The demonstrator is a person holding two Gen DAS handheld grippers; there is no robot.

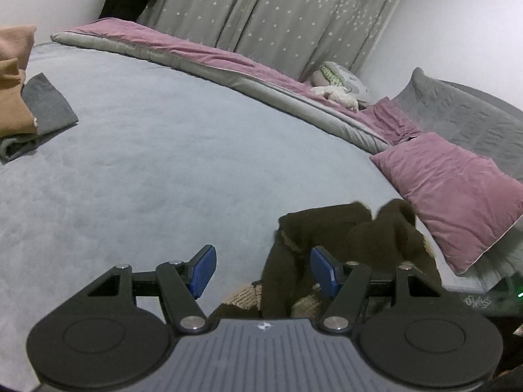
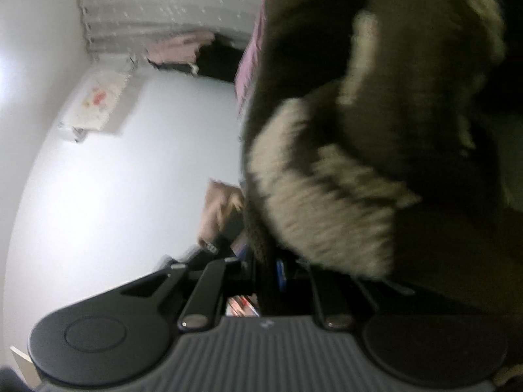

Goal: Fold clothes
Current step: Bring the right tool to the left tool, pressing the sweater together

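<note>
Bedspread lying open ahead and left. Folded stack crowding far-left edge, pink pillow blocking right. Brown sweater filling right view; blurred, clearance probably only leftward.

Ahead of me spreads the bed with its pale blue-grey cover. Along its far edge lies a long mauve and grey quilt, and behind that hang grey curtains dotted with small white stars. A mauve pillow sits at the right, partly over a grey pillow. Soft toys rest on the quilt. A picture hangs on the white wall.
</note>
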